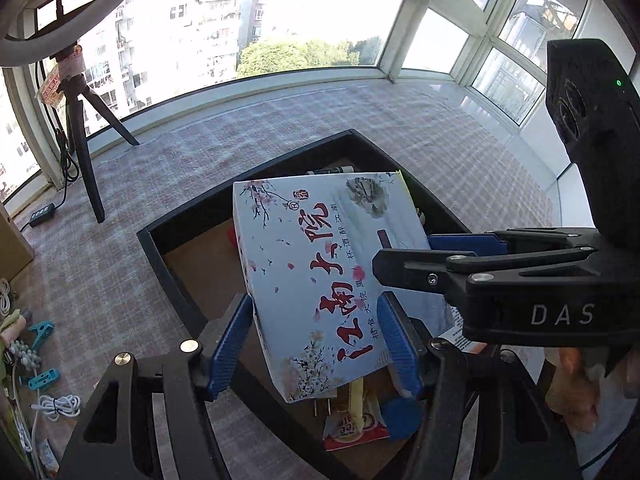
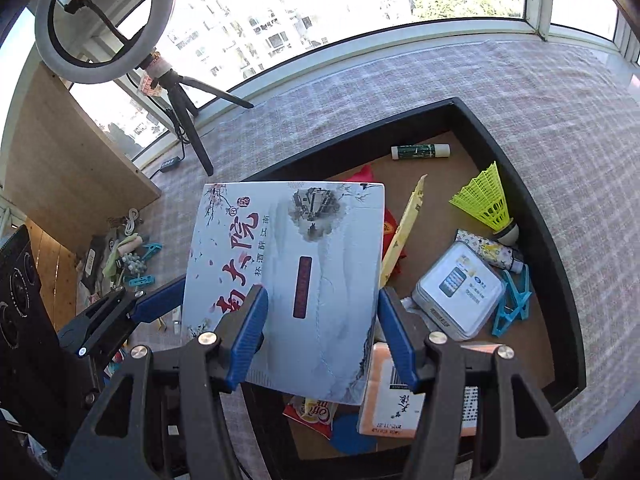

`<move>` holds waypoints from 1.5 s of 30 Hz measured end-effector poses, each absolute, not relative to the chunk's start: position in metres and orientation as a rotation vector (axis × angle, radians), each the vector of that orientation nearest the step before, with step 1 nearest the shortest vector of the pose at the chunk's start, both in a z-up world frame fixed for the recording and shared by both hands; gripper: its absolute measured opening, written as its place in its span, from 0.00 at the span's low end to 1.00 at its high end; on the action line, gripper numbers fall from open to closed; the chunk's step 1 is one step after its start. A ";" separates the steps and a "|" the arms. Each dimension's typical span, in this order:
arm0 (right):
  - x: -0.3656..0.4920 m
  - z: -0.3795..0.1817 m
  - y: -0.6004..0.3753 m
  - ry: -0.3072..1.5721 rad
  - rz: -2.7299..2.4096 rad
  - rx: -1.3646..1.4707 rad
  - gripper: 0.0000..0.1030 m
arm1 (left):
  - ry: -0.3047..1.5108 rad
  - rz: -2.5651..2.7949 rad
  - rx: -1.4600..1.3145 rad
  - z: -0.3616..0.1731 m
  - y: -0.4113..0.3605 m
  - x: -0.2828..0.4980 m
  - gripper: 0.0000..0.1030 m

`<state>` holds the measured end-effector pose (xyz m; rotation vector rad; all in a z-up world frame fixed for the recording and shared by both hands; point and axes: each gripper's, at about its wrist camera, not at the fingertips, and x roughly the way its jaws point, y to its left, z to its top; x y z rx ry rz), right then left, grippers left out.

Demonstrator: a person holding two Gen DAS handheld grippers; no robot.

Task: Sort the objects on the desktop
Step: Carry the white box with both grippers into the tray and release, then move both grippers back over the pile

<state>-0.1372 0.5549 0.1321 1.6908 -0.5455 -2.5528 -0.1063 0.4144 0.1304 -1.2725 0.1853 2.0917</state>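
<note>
Right wrist view: a printed box (image 2: 288,276) held over a black tray (image 2: 556,240) on a checked table (image 2: 360,80) by sunlit windows.

Both tools grip the box: the right tool (image 2: 320,336) clamps its near edge, with one blue finger on top of the lid, and the left tool (image 2: 132,312) holds its left side. The box hangs tilted above the tray and hides part of the floor. In the tray lie one yellow shuttlecock (image 2: 486,200), one glue stick (image 2: 420,151), one white case (image 2: 460,292), one blue clip (image 2: 514,300) and some packets. One ring light (image 2: 104,20) on a tripod stands at the window. Left of the tray, a small pile (image 2: 124,252) with two more blue clips and cables.
</note>
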 end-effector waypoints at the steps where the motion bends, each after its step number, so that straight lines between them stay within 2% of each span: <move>1: -0.135 0.133 0.558 -0.527 -2.585 1.696 0.55 | 0.190 2.099 -1.278 0.129 0.412 -0.106 0.59; 3: -0.129 0.136 0.559 -0.455 -2.650 1.697 0.55 | 0.197 2.105 -1.285 0.126 0.404 -0.104 0.59; 7: -0.126 0.138 0.548 -0.439 -2.630 1.670 0.55 | 0.204 2.152 -1.292 0.129 0.376 -0.101 0.59; 14: -0.140 0.136 0.484 -0.312 -2.515 1.611 0.55 | 0.157 2.247 -1.330 0.130 0.299 -0.103 0.59; 22: -0.153 0.121 0.390 -0.152 -2.325 1.583 0.52 | 0.052 2.399 -1.466 0.111 0.174 -0.108 0.54; 31: -0.172 0.101 0.304 -0.028 -2.171 1.571 0.49 | -0.095 2.472 -1.681 0.083 0.036 -0.135 0.53; 37: -0.188 0.086 0.259 0.047 -2.088 1.592 0.48 | -0.136 2.402 -1.745 0.069 0.012 -0.169 0.54; 41: -0.195 0.079 0.242 0.078 -2.048 1.595 0.48 | -0.100 2.358 -1.771 0.060 0.019 -0.186 0.54; 45: -0.206 0.074 0.237 0.072 -2.028 1.609 0.47 | -0.141 2.317 -1.802 0.048 0.020 -0.199 0.54</move>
